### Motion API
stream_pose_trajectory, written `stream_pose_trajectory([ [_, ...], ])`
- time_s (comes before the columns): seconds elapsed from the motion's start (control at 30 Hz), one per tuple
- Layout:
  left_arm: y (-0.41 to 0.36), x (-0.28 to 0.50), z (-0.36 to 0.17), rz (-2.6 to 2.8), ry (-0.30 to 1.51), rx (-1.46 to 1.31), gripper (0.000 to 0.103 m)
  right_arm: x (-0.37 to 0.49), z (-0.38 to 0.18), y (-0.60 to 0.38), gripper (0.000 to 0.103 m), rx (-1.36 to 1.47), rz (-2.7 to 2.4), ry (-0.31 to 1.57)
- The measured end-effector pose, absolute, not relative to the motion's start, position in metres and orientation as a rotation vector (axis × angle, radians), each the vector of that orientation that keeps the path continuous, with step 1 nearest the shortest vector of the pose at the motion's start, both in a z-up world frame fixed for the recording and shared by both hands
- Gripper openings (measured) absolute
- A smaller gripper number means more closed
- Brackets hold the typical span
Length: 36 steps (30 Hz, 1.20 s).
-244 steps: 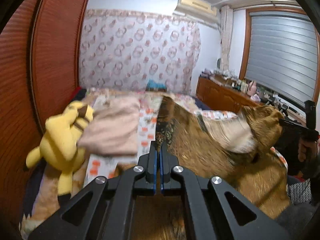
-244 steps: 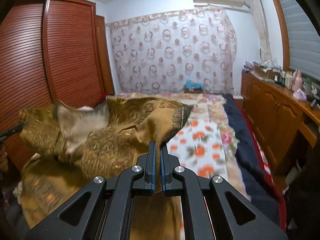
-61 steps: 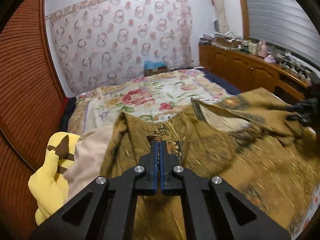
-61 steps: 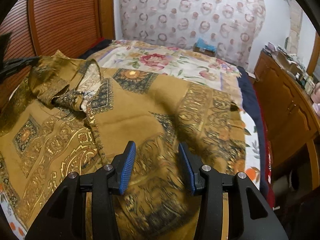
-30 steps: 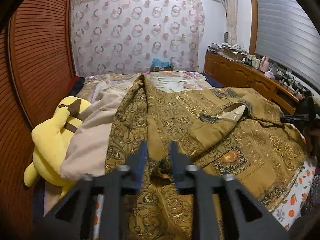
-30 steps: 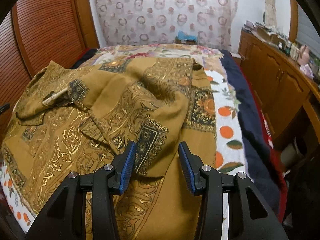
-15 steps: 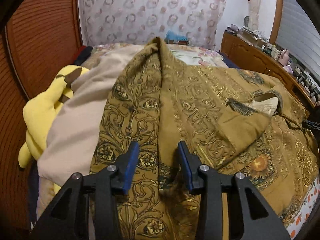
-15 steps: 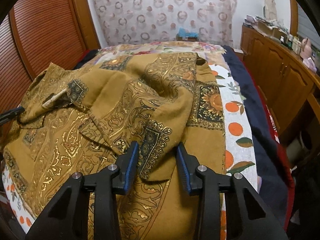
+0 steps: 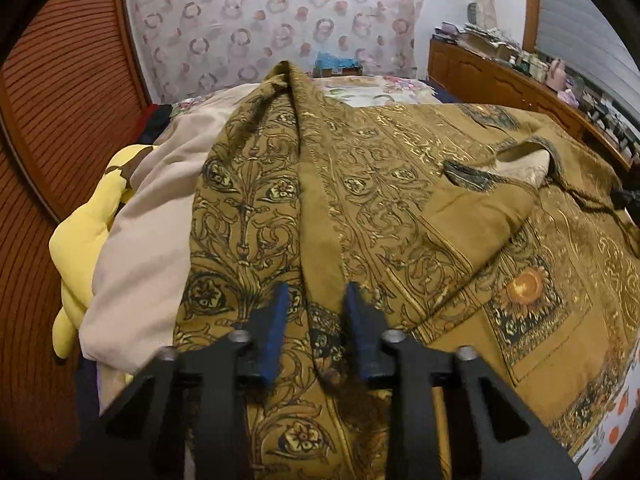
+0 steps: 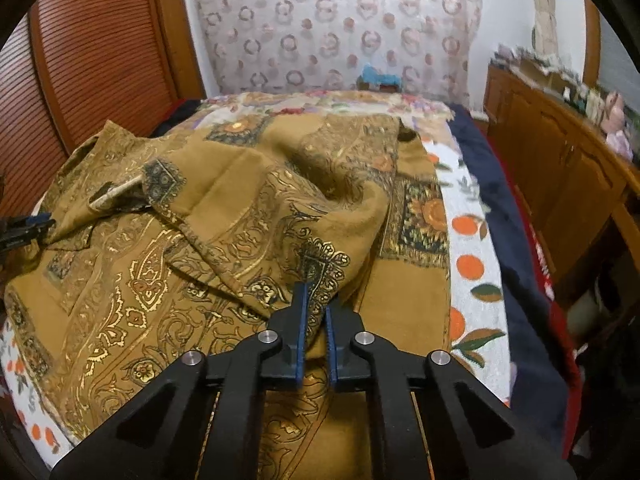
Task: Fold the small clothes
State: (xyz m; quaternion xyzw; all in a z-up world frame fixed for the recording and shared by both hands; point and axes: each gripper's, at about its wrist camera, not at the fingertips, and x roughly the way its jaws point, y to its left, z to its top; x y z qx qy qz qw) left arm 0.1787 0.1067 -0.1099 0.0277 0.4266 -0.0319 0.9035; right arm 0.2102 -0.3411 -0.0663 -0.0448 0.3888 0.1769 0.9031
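1. Far left, against the ribbed wooden wardrobe door point(image 9: 60, 92), a yellow plush toy point(image 9: 86, 236) lies half under a pale beige garment point(image 9: 148, 232). Both sit off to the side of the work, probably pushed there to keep the middle of the bed free.
2. The left gripper point(image 9: 314, 312) points steeply down at the near left part of the mustard patterned shirt point(image 9: 400, 216). Its jaws have just been closing, yet in the left wrist view the blue pads still stand visibly apart, with a ridge of the shirt's edge running between them. The cloth does not look pinched, so I judge this side not yet gripped.
3. The shirt lies spread across the floral bedspread point(image 10: 468, 248), collar point(image 9: 520, 164) towards the right in the left view, and one panel is already lapped over the body.
4. The right gripper point(image 10: 316, 312) has just been closing too. Its pads are nearly together, with the dark-bordered cuff or hem edge point(image 10: 324, 264) nipped between them (a thin hold, right at the edge). Holding the border rather than the middle should let that flap be carried over cleanly.
5. Far right, a wooden dresser point(image 10: 560, 168) runs along the bed, well apart from the shirt.
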Motion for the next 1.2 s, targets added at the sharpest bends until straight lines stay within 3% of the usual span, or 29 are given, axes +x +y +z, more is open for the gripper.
stream_pose_trajectory([
  [0.07, 0.105, 0.177, -0.109, -0.082, 0.883, 0.067, 0.0, 0.209, -0.06, -0.341, 0.003, -0.083, 0.368, 0.781],
  [0.47, 0.115, 0.125, -0.058, -0.118, 0.667, -0.037, 0.0, 0.178, -0.012, -0.365, 0.002, -0.057, 0.387, 0.65],
  [0.83, 0.13, 0.118, -0.081, -0.096, 0.739, -0.097, 0.0, 0.155, -0.032, -0.396, 0.002, -0.01, 0.37, 0.734],
  [0.93, 0.125, 0.116, -0.08, -0.105, 0.735, -0.076, 0.005, 0.16, -0.043, -0.396, 0.004, -0.018, 0.348, 0.769],
  [1.07, 0.118, 0.107, -0.077, -0.115, 0.73, -0.056, 0.024, 0.159, -0.047, -0.393, 0.004, -0.038, 0.338, 0.771],
  [1.13, 0.114, 0.099, -0.073, -0.118, 0.707, -0.046, 0.027, 0.156, -0.047, -0.394, 0.009, -0.046, 0.324, 0.771],
  [1.2, 0.108, 0.092, -0.066, -0.125, 0.679, -0.032, 0.036, 0.151, -0.044, -0.395, 0.013, -0.05, 0.314, 0.763],
])
